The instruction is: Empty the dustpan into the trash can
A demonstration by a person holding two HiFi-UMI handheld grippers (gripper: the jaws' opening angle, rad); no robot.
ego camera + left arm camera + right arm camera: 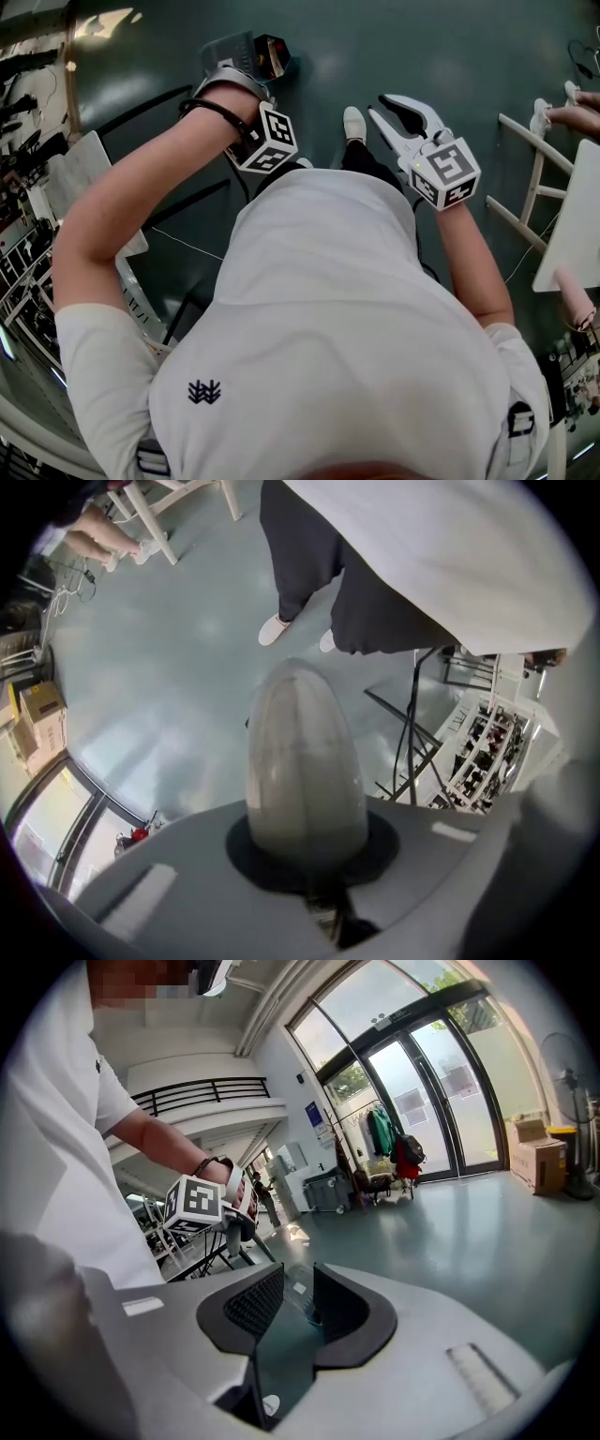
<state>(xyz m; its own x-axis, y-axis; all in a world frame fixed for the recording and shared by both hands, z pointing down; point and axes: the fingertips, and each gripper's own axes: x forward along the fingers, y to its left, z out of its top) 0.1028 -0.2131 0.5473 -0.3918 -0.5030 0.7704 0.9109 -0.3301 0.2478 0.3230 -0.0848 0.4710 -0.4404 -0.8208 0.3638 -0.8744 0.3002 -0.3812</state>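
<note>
Seen from the head view, my left gripper [255,152] is held out over the dark floor, its marker cube beside my wrist. Beyond the hand lies a grey dustpan [230,52] with something dark and red at its right edge. In the left gripper view a rounded grey handle [302,752] sticks out from between the jaws, and the left gripper [305,841] is shut on it. My right gripper [382,106] hovers to the right, open, with nothing in it. The right gripper view shows that gripper [298,1283] with only floor in its gap. I cannot make out a trash can.
A white frame [536,178] stands at the right, with another person's hand [574,116] and foot [576,302] near it. Shelves and racks [28,197] line the left. My shoes [277,630] are on the floor. Glass doors [441,1101] and cardboard boxes [536,1162] lie farther off.
</note>
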